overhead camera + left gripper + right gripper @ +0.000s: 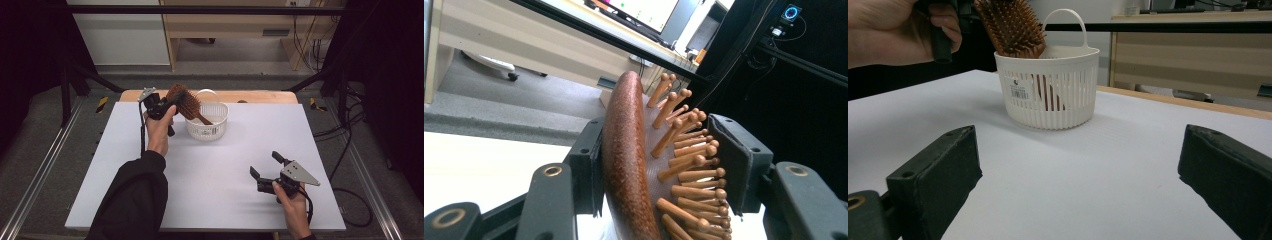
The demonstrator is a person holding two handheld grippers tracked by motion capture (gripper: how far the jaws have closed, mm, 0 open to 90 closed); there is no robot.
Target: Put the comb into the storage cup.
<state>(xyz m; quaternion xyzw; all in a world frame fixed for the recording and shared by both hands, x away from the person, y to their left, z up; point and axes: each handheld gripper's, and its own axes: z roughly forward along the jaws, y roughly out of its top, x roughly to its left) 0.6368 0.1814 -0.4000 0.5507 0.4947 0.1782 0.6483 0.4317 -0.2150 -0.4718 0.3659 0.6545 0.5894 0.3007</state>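
Note:
A brown wooden hairbrush [183, 100] leans with its handle down inside a small white slotted basket [218, 127] at the table's far middle. My left gripper [161, 106] is shut on the brush head; in the left gripper view the brush's back [624, 165] and wooden pins [689, 172] sit between the two jaws. In the right gripper view the brush head [1013, 27] rises out of the basket [1048, 92], with the handle behind the slots. My right gripper [267, 166] stands open near the table's front right, empty, facing the basket.
The white table top [210, 170] has bare room between the basket and the right gripper. Black frame bars and cables stand around the table. A wooden desk [225, 30] is behind it.

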